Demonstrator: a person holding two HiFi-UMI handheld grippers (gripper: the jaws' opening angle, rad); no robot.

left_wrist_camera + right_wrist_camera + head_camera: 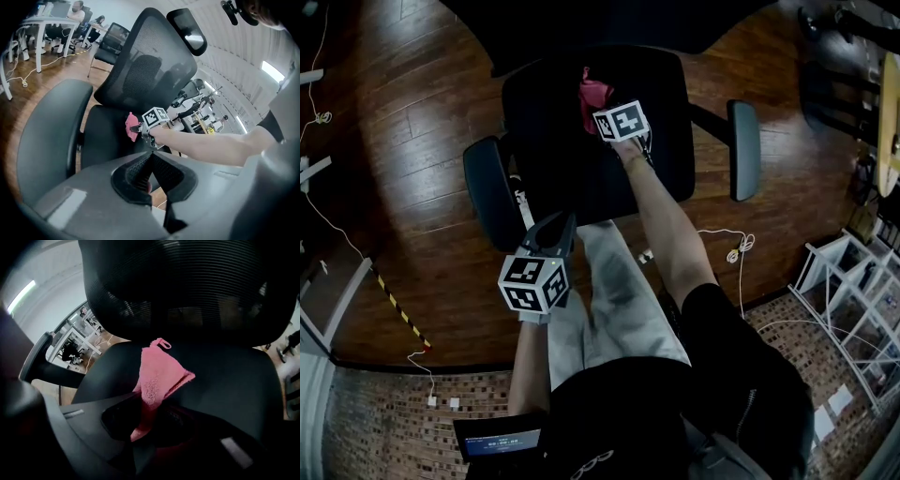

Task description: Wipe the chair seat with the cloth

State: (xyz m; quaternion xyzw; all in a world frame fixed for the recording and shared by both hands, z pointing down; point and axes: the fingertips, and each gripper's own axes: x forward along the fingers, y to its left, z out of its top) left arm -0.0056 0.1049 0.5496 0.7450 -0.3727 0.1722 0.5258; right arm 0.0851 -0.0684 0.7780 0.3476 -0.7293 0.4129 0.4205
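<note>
Right claw [149, 418]: pinching the pink cloth [158, 371] by its near end, the rest fanning out toward 12 o'clock.
Left claw [149, 179]: pressed together, empty, held off the seat's front edge at 7 o'clock, near the left armrest [490, 187].
Cloth: over the rear of the chair seat [553, 150], 12 o'clock side, just below the backrest [178, 291]; contact with the seat unclear.
Progress: probably early; no wiped patch distinguishable, seat toward 6 o'clock apparently left to cover.
</note>
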